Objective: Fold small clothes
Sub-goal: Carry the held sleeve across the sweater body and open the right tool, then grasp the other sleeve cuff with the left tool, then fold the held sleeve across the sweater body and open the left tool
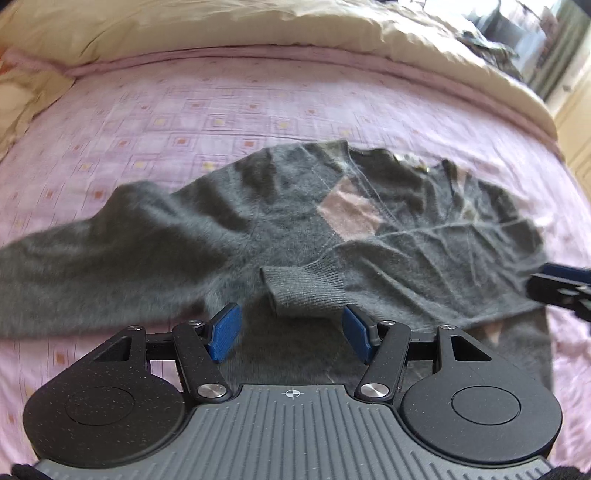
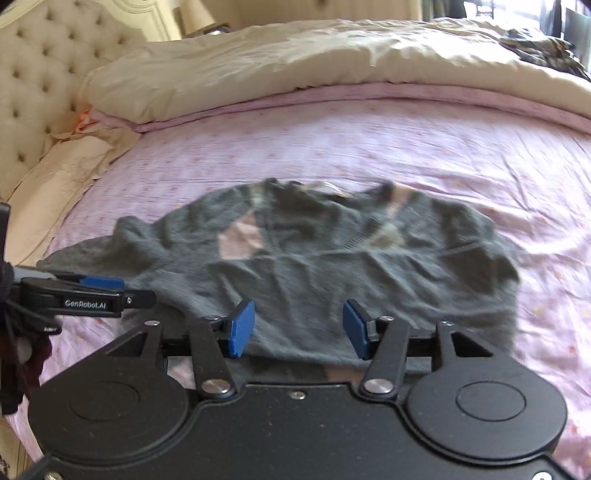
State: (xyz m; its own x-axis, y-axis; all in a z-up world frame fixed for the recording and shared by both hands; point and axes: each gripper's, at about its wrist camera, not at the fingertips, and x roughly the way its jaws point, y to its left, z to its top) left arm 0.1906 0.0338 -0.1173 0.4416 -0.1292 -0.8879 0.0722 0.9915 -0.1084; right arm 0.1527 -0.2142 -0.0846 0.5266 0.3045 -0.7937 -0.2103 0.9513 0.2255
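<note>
A bed fills the scene, covered by a pink sheet (image 2: 369, 147) printed with small squares. A cream duvet (image 2: 258, 66) lies bunched along the far side, its pink edge showing beneath. A cream button-tufted headboard (image 2: 40, 74) stands at the left, with a cream pillow (image 2: 62, 177) below it. Daylight enters through a window (image 1: 517, 33) at upper right. Dark patterned fabric (image 2: 539, 48) rests on the duvet.
</note>
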